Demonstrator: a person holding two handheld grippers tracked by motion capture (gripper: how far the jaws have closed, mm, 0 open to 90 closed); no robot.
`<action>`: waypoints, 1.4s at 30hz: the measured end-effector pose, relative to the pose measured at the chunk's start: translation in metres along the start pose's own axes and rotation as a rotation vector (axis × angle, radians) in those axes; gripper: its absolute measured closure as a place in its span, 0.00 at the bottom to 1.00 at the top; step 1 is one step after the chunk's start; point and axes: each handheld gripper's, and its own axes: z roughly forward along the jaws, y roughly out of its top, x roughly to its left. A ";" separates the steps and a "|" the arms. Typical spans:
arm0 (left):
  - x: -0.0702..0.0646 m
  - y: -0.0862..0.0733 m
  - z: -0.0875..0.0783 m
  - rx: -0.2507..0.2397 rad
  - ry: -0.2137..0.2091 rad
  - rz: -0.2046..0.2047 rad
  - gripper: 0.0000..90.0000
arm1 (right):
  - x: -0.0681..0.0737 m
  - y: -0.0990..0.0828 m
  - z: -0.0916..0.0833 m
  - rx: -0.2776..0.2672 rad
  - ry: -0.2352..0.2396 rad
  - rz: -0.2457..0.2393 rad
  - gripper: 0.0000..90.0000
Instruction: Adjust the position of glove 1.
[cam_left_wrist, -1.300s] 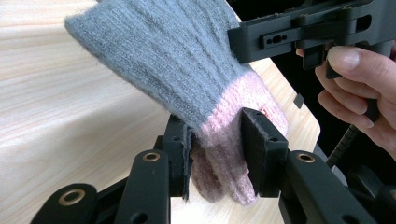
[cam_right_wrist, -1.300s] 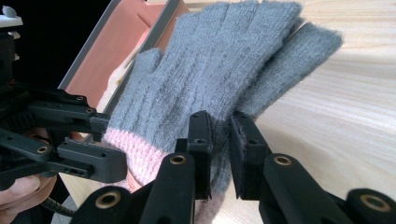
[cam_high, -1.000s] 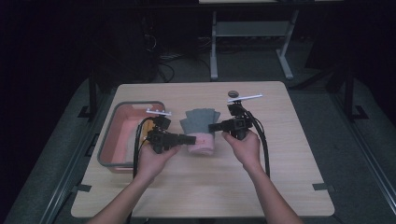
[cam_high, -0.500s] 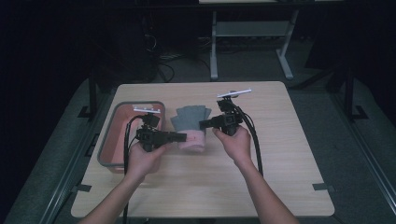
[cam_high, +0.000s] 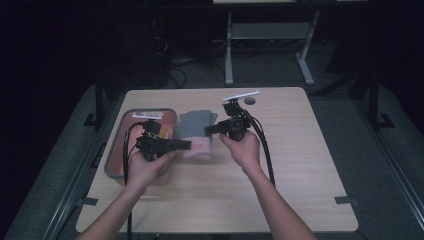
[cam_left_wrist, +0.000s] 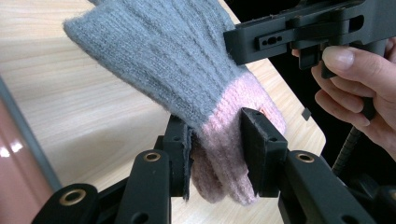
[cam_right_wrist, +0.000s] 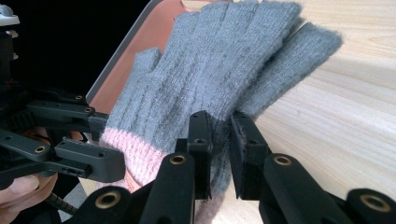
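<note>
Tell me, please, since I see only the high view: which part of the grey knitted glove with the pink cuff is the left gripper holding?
Observer: The left gripper clamps the pink cuff of the grey knitted glove.
Operator: And the right gripper, please?
Observer: The right gripper pinches the grey knit just above the cuff, along one edge.
Operator: Is it one glove or two?
Observer: The right gripper view shows a second grey layer behind the first, so likely a stacked pair.

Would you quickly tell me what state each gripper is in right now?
Left gripper: shut on the glove's pink cuff.
Right gripper: shut on the glove's grey edge, just above the cuff.
</note>
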 end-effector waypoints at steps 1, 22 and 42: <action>0.000 0.000 -0.001 -0.001 0.002 -0.001 0.72 | 0.001 0.001 0.001 0.002 0.001 -0.004 0.88; 0.016 0.002 -0.034 -0.032 0.020 0.001 0.74 | 0.022 0.017 0.023 -0.011 0.052 -0.026 0.88; 0.035 0.002 -0.061 -0.038 0.029 -0.002 0.77 | 0.042 0.030 0.043 -0.017 0.100 -0.038 0.88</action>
